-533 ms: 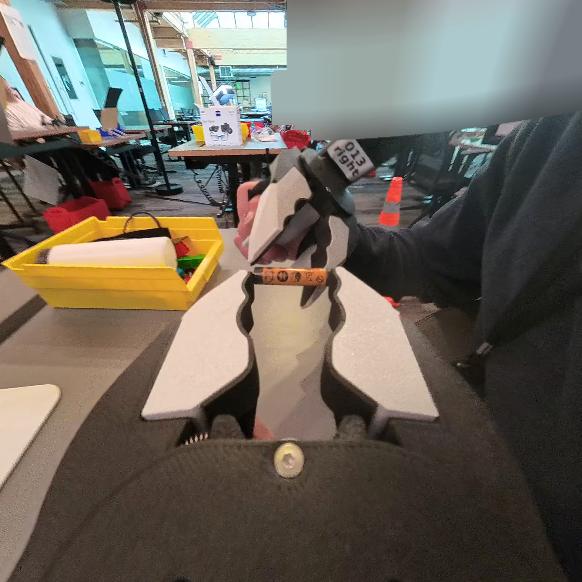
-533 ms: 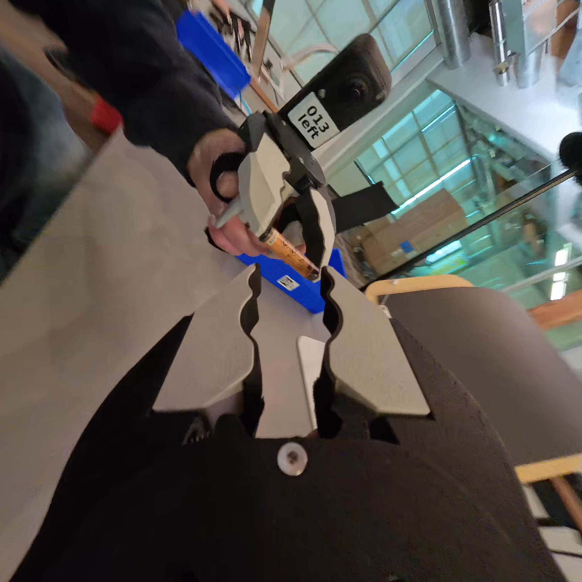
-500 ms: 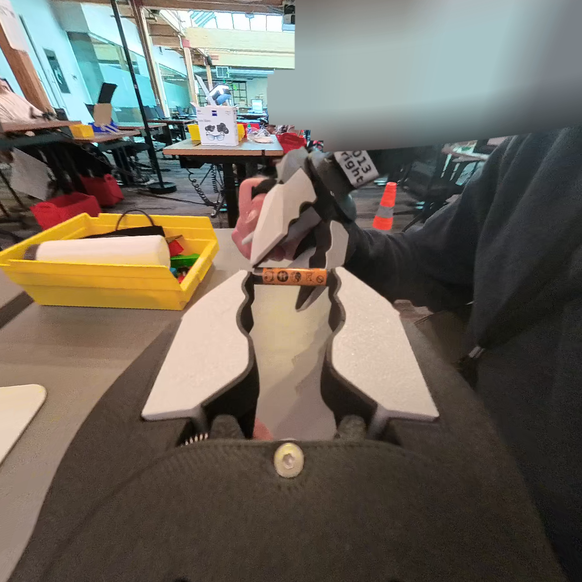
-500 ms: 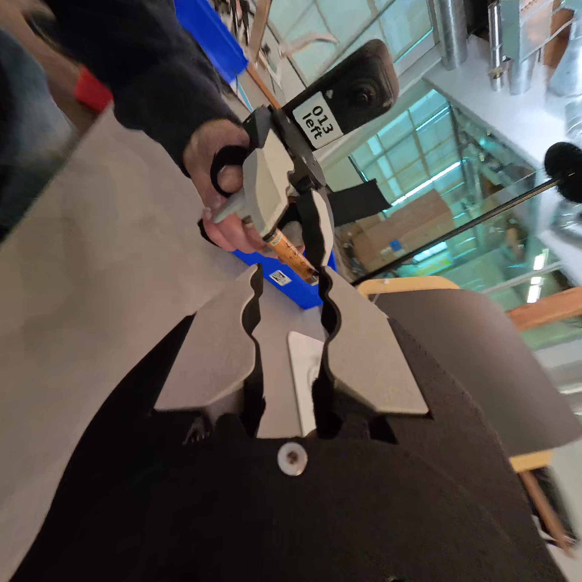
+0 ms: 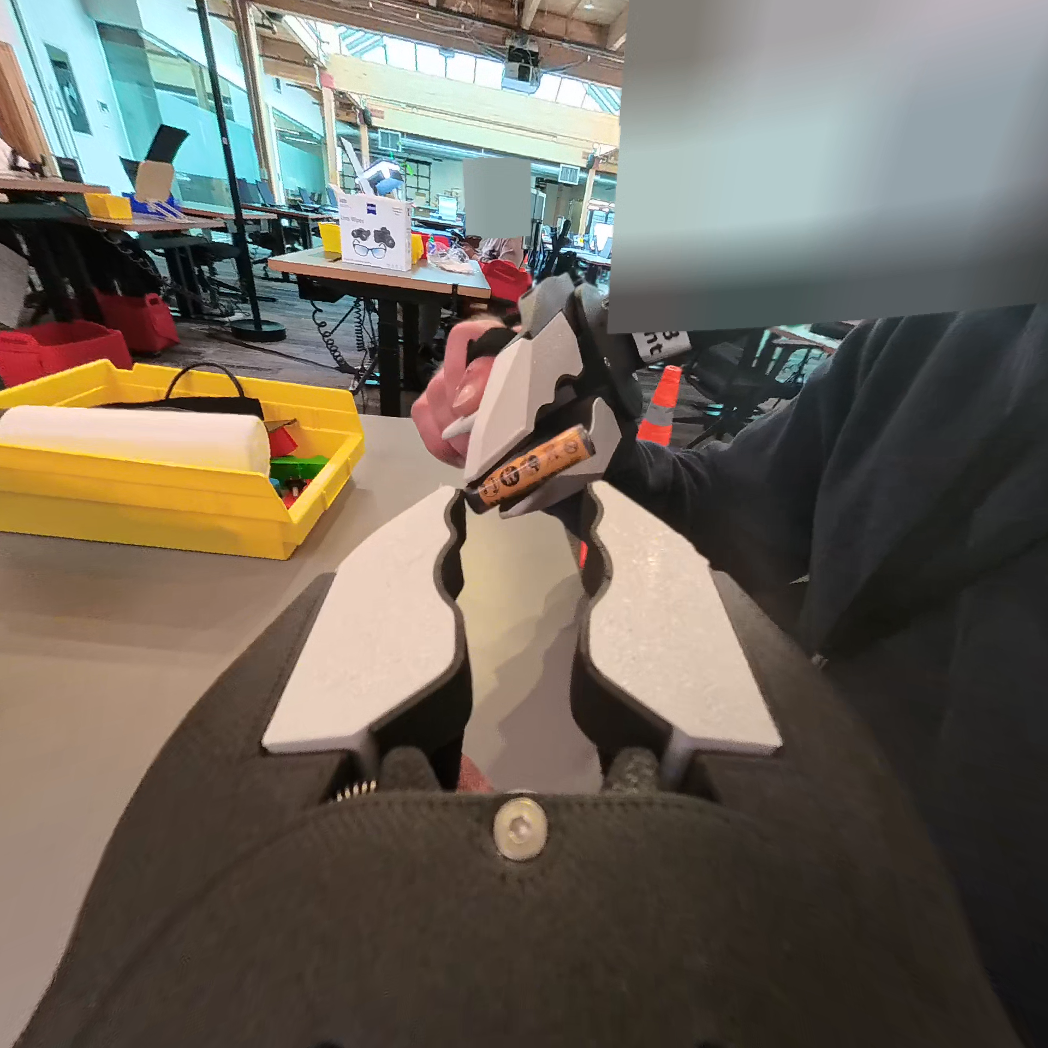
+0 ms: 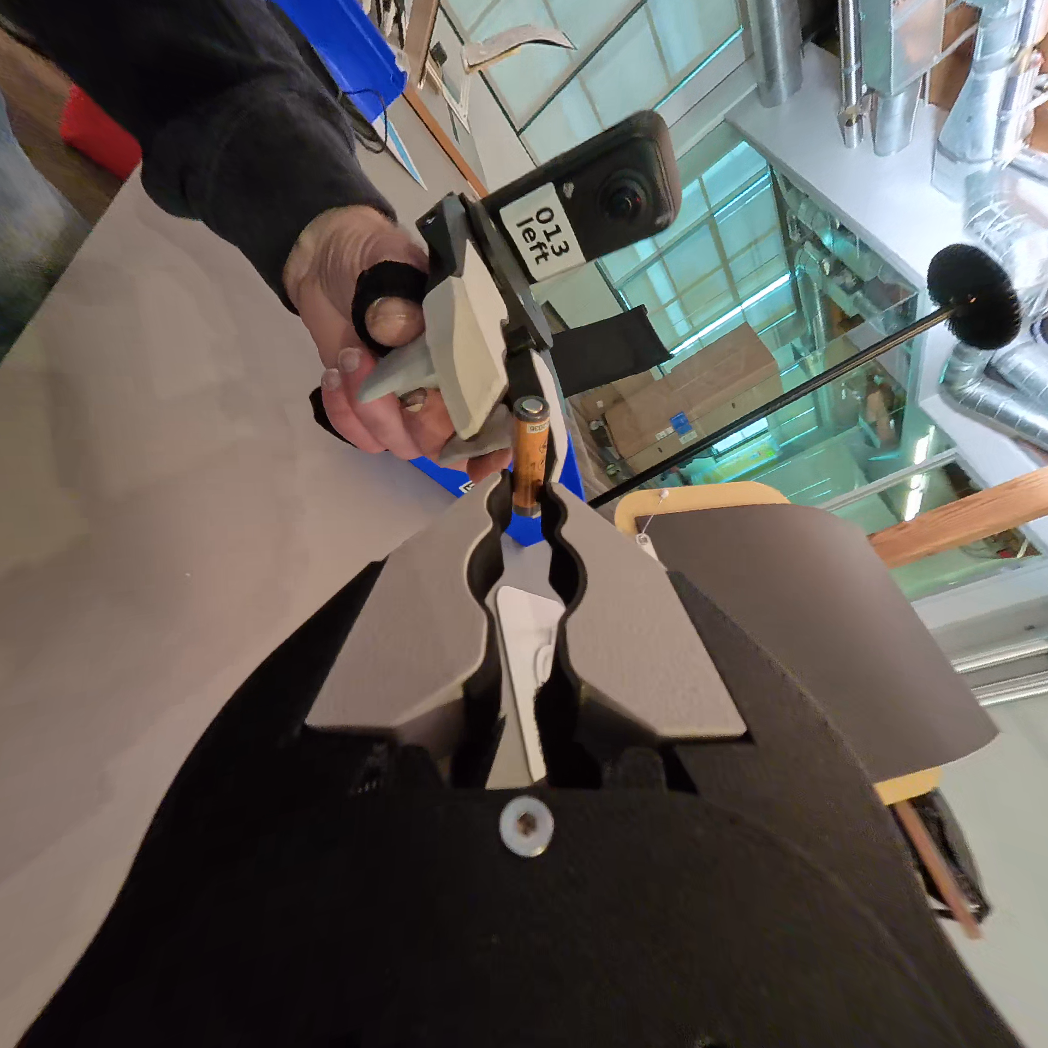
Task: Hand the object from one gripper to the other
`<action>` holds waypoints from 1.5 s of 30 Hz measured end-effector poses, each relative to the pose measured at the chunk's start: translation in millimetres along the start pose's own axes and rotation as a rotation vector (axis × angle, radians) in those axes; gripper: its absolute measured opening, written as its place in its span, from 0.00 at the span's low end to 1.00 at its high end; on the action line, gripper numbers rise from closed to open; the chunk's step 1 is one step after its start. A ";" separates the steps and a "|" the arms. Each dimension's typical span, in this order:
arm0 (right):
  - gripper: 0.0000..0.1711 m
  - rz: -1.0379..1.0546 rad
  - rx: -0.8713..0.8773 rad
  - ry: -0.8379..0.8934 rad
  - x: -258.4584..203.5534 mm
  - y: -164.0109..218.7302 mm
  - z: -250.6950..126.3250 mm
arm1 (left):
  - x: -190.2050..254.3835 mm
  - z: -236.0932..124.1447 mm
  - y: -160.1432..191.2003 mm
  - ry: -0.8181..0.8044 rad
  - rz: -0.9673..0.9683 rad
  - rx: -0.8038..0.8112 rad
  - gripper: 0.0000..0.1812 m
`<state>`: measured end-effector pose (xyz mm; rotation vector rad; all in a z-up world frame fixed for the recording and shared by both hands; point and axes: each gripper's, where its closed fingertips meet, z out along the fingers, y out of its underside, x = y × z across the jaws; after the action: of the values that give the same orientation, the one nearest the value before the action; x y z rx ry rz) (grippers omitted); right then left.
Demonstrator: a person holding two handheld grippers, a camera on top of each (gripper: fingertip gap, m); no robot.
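Your right gripper (image 6: 524, 499) has its jaws clenched on the near end of the battery (image 6: 528, 453), a slim orange cylinder with a bare metal cap, so it stands out straight ahead of the tips. Your left gripper (image 5: 524, 510) has released: its wavy-edged, matte grey jaws stand wide apart, one tip just beside the battery's dark end. That gap suggests the handover is nearly done. Beyond, on the smooth grey counter (image 5: 142, 612), sits a glossy yellow bin (image 5: 170, 499) with a white roll (image 5: 130, 434) inside.
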<state>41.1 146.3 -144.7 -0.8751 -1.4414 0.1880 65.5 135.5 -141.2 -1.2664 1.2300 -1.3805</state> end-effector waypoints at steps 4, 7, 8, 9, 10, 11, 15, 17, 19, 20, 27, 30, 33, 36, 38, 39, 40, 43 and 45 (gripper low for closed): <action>0.04 0.352 0.094 -0.088 6.5 2.1 -4.6 | -12.6 -4.3 1.8 -0.134 0.206 -0.063 0.25; 0.04 0.645 0.152 -0.215 5.2 6.9 -7.3 | -17.3 -4.5 5.4 -0.287 0.559 -0.200 0.26; 0.04 0.714 0.167 -0.238 5.6 8.3 -7.7 | -19.0 -4.6 5.3 -0.325 0.667 -0.243 0.26; 0.04 0.788 0.177 -0.287 3.2 8.7 -8.3 | -20.9 -4.8 4.7 -0.357 0.768 -0.278 0.26; 0.04 0.852 0.188 -0.330 1.3 9.0 -9.0 | -22.2 -5.0 4.3 -0.384 0.865 -0.312 0.27; 0.04 0.902 0.196 -0.352 1.3 10.4 -9.4 | -22.4 -4.7 4.4 -0.393 0.950 -0.341 0.27; 0.04 0.997 0.166 -0.449 -8.6 14.9 -10.4 | -25.0 -3.1 7.5 -0.372 1.226 -0.475 0.29; 0.04 1.020 0.155 -0.496 -14.2 14.2 -10.8 | -24.2 -1.0 8.7 -0.341 1.265 -0.503 0.29; 0.04 1.051 0.149 -0.519 -16.0 15.3 -10.7 | -22.9 0.9 9.2 -0.317 1.288 -0.522 0.28; 0.04 1.061 0.149 -0.527 -16.4 16.1 -11.1 | -22.3 1.4 9.9 -0.307 1.289 -0.530 0.29; 0.04 1.112 0.125 -0.566 -21.0 21.1 -12.2 | -20.0 3.9 18.0 -0.274 1.273 -0.556 0.24; 0.04 1.122 0.129 -0.571 -20.7 21.2 -12.3 | -19.4 6.0 18.9 -0.277 1.265 -0.545 0.24; 0.04 1.124 0.149 -0.550 -16.4 20.7 -11.2 | -20.3 4.8 15.3 -0.303 1.256 -0.530 0.24; 0.04 1.101 0.169 -0.529 -12.9 18.8 -10.2 | -18.8 3.8 12.4 -0.313 1.215 -0.494 0.24; 0.06 1.081 0.182 -0.510 -10.3 17.7 -9.7 | -16.5 4.4 10.4 -0.320 1.182 -0.467 0.23; 0.10 1.056 0.190 -0.485 -7.5 18.1 -9.5 | -15.8 4.8 8.9 -0.322 1.164 -0.451 0.23; 0.16 1.017 0.201 -0.440 -2.4 19.6 -9.8 | -15.1 4.4 7.0 -0.327 1.134 -0.429 0.24; 0.21 0.788 0.194 -0.273 10.9 25.4 -14.3 | -18.0 -0.4 0.9 -0.321 0.997 -0.356 0.23; 0.24 0.642 0.173 -0.219 13.7 25.1 -16.6 | -17.6 -2.6 -2.6 -0.298 0.908 -0.311 0.23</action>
<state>68.2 165.1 -147.6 -1.1762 -1.2746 0.8996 64.8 153.4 -140.9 -0.8632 1.5538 -0.3459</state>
